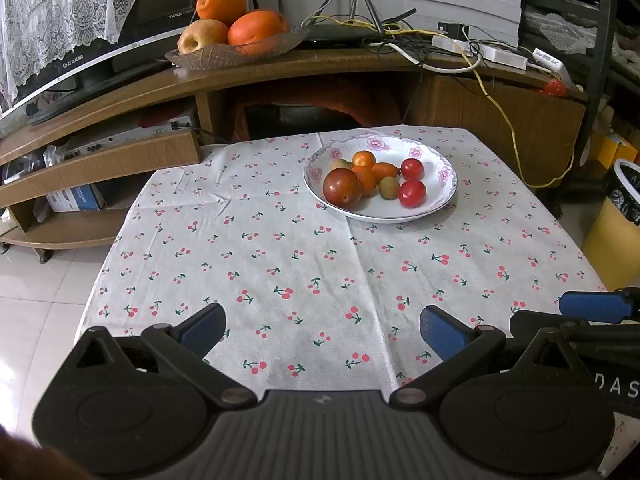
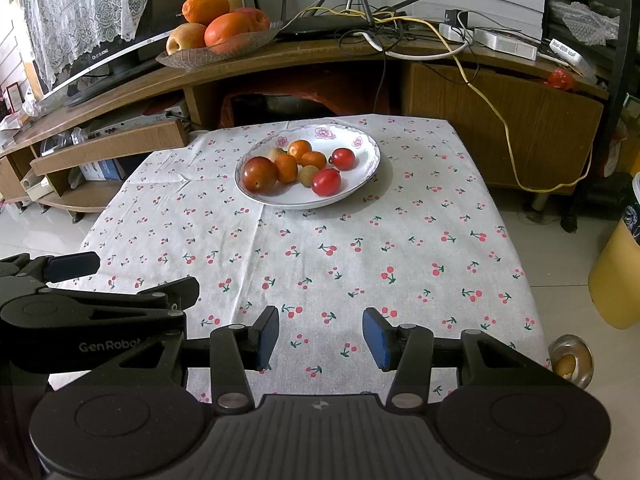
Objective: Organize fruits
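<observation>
Both grippers idle above cherry-print tablecloth (image 1: 280, 248)
Left gripper (image 1: 322, 332) spread wide, empty; right gripper (image 2: 320, 338) spread, empty; floral plate (image 2: 360, 184) of small fruits lies well ahead.

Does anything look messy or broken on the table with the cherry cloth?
Nothing looks broken or spilled. The little fruits all sit inside the white flowered plate, and the cherry tablecloth only has fold creases. Both the left gripper and right gripper are open and hold nothing.
</observation>
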`<state>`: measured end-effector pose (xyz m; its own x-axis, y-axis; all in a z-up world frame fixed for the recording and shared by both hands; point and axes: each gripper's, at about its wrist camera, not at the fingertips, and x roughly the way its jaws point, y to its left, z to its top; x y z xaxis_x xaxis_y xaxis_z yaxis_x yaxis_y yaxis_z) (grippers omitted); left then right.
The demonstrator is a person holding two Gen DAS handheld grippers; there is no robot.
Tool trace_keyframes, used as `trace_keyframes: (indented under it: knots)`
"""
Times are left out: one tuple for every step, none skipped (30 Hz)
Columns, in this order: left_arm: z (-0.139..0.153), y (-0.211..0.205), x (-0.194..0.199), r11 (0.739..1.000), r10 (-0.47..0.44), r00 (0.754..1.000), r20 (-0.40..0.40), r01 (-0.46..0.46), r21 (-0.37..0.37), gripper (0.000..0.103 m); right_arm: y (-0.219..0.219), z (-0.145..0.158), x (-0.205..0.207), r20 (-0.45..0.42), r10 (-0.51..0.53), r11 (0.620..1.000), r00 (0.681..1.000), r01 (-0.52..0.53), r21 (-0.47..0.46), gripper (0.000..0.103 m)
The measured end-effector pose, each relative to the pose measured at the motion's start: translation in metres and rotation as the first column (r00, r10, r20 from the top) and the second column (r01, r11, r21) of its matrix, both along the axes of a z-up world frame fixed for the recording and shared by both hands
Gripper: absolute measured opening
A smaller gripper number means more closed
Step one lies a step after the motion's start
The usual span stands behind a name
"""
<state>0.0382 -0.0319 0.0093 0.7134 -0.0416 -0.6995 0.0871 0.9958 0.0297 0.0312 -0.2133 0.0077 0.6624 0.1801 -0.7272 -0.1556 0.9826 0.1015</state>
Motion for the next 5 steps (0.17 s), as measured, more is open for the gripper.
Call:
trace_keyframes:
  knots:
    - [-0.0001,0.0,0.0,1.0,0.0,1.0,0.0,0.0,0.001,0.103,0.0,0.0,0.0,0.0,0.0,1.0,1.0,0.0,0.0,0.047]
    - [0.0001,0.0,0.0,1.0,0.0,1.0,0.001,0.0,0.001,0.103,-0.0003,0.0,0.0001,0.0,0.0,1.0,1.0,0.0,0.0,0.047]
    - [0.0001,0.0,0.0,1.0,0.0,1.0,0.002,0.0,0.002,0.103,0.0001,0.0,0.0,0.001,0.0,1.0,1.0,0.0,-0.001,0.047]
    - [0.0,0.0001,0.0,1.0,-0.001,1.0,0.002,0.001,0.003,0.103,0.0001,0.0,-0.0001,0.0,-0.001,1.0,1.0,0.001,0.0,0.047]
    - [-0.0002,0.0001,-0.0001,1.0,0.0,1.0,0.002,0.0,0.003,0.103,0.0002,0.0,-0.0001,0.0,-0.001,1.0,1.0,0.001,0.0,0.047]
